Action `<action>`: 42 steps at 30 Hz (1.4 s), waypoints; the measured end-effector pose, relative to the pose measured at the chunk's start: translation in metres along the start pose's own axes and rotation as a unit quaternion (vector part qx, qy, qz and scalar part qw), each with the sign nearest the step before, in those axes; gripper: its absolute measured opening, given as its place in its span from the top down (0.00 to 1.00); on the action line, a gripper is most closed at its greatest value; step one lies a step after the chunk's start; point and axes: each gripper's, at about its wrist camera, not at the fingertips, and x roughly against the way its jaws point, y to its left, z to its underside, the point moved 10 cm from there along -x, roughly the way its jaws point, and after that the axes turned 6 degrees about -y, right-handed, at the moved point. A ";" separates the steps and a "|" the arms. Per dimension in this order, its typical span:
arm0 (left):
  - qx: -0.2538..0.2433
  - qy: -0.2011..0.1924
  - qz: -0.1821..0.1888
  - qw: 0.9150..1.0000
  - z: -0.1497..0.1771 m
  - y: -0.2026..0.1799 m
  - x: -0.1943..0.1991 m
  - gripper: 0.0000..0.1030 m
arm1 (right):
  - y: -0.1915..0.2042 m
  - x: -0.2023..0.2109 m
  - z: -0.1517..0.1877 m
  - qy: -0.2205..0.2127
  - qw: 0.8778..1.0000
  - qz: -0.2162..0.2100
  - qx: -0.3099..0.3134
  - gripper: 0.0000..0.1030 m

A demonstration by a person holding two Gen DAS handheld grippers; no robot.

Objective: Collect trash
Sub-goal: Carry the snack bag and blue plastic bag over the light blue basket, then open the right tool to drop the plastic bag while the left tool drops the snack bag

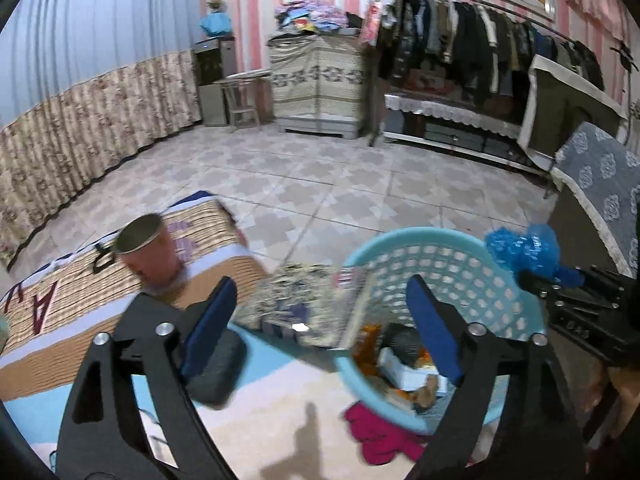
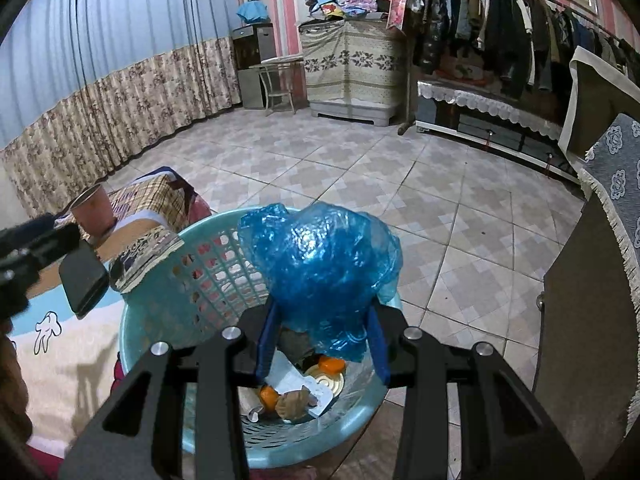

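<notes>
A light blue perforated basket (image 2: pixel 192 280) stands at the bed's edge, holding orange peel, paper and a tin lid; it also shows in the left wrist view (image 1: pixel 460 268). My right gripper (image 2: pixel 324 320) is shut on a crumpled blue plastic bag (image 2: pixel 324 264) and holds it above the basket. The bag shows at the right in the left wrist view (image 1: pixel 524 248). My left gripper (image 1: pixel 320 304) is open and empty, left of the basket. A patterned packet (image 1: pixel 296 300) leans on the basket's left rim, between my open fingers. A pink paper cup (image 1: pixel 150 252) stands on the bed.
A dark case (image 1: pixel 216 364) lies on the bedcover by my left finger. A magenta cloth (image 1: pixel 380 436) lies under the basket. A dark cabinet with a grey cover (image 2: pixel 592 300) stands at the right. Tiled floor (image 2: pixel 360 168), a clothes rack and curtains are beyond.
</notes>
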 end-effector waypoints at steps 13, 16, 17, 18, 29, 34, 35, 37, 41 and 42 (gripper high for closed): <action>-0.042 0.040 0.003 0.998 0.039 -0.019 -0.035 0.17 | 0.006 -0.013 0.022 0.019 1.000 0.002 -0.003 0.62; -0.036 0.061 0.011 0.997 0.049 -0.022 -0.053 0.26 | 0.005 -0.014 0.025 0.021 1.000 0.003 -0.003 0.62; -0.034 0.068 0.015 0.997 0.052 -0.024 -0.057 0.28 | 0.005 -0.014 0.026 0.021 1.000 0.003 -0.003 0.62; -0.033 0.074 0.018 0.997 0.054 -0.025 -0.062 0.34 | 0.005 -0.014 0.026 0.021 1.000 0.003 -0.004 0.62; -0.017 0.097 0.057 0.994 0.061 -0.022 -0.066 0.82 | 0.013 -0.023 0.035 0.033 0.999 -0.001 -0.004 0.45; -0.026 0.083 0.062 0.994 0.049 -0.027 -0.052 0.86 | 0.013 -0.022 0.034 0.036 0.999 0.003 -0.001 0.35; -0.029 0.078 0.062 0.995 0.045 -0.030 -0.048 0.86 | 0.011 -0.021 0.033 0.035 0.999 0.004 0.000 0.34; -0.037 0.067 0.067 0.995 0.034 -0.036 -0.038 0.88 | 0.009 -0.016 0.031 0.029 1.000 0.007 -0.003 0.31; -0.048 0.044 0.084 0.994 0.013 -0.055 -0.017 0.89 | -0.001 -0.004 0.025 0.017 1.000 0.011 -0.014 0.30; -0.049 0.040 0.089 0.994 0.010 -0.060 -0.012 0.89 | -0.005 -0.001 0.023 0.014 1.000 0.012 -0.017 0.30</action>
